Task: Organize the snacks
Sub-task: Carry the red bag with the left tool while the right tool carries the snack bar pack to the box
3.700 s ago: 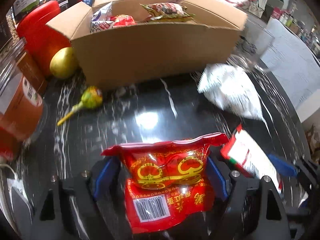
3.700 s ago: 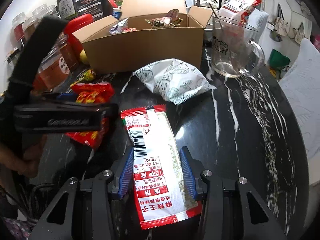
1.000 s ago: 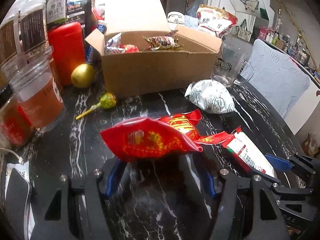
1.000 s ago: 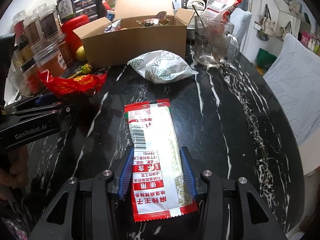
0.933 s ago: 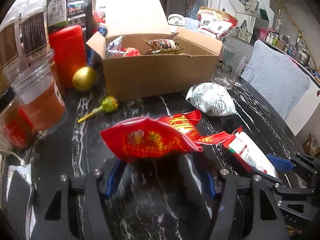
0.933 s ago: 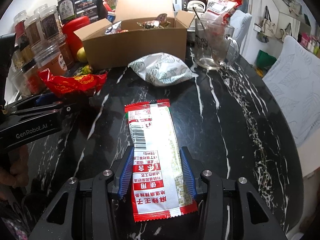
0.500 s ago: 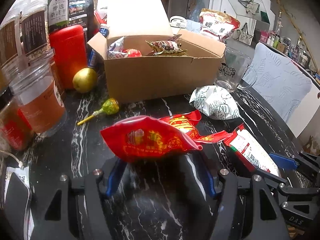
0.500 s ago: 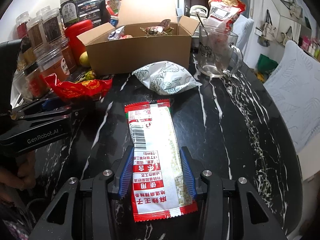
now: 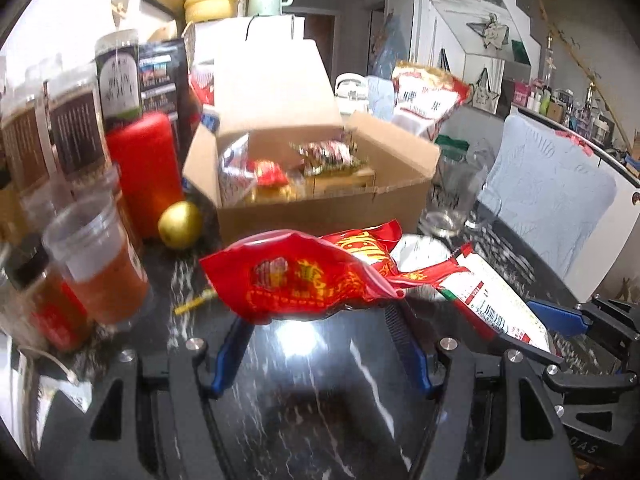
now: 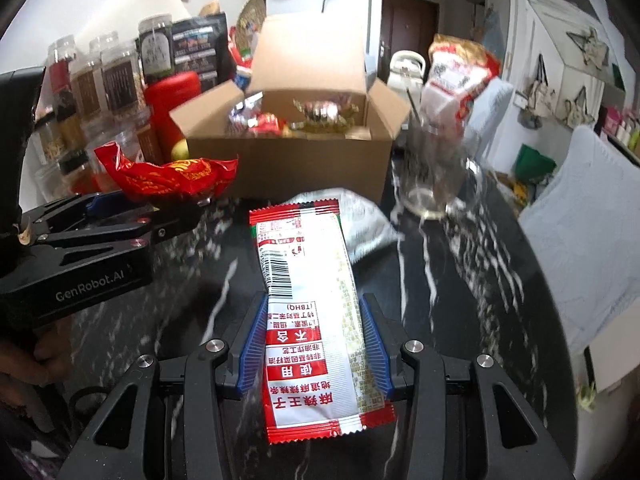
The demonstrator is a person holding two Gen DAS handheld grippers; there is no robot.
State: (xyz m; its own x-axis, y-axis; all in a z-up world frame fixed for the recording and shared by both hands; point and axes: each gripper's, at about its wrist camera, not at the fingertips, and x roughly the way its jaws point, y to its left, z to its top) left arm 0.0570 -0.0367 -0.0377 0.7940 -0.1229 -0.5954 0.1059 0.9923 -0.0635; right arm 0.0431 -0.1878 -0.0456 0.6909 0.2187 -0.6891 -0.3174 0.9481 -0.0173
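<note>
My left gripper [image 9: 318, 314] is shut on a crumpled red snack bag [image 9: 304, 280], held above the black marble table [image 9: 320, 380]. My right gripper [image 10: 314, 340] is shut on a long white-and-red packet [image 10: 308, 280], also lifted off the table. Each wrist view shows the other gripper: the left gripper [image 10: 132, 204] with the red bag [image 10: 172, 176], the right gripper [image 9: 552, 328] with the packet [image 9: 492, 292]. Ahead stands an open cardboard box [image 9: 320, 216] [image 10: 288, 172] with several snacks inside. A white leaf-print bag [image 10: 368, 220] lies in front of it.
A glass mug [image 10: 436, 176] stands right of the box. Left of it are a red canister [image 9: 144, 168], a golden fruit [image 9: 180, 224], a lollipop stick [image 9: 192, 304] and several jars [image 9: 96, 264]. A chair with a pale cover [image 10: 592, 240] is beyond the table's right edge.
Both grippers have risen with their packets, and the views have tipped up. The box's inside shows more, and the lollipop and leaf-print bag are now partly hidden behind the held packets.
</note>
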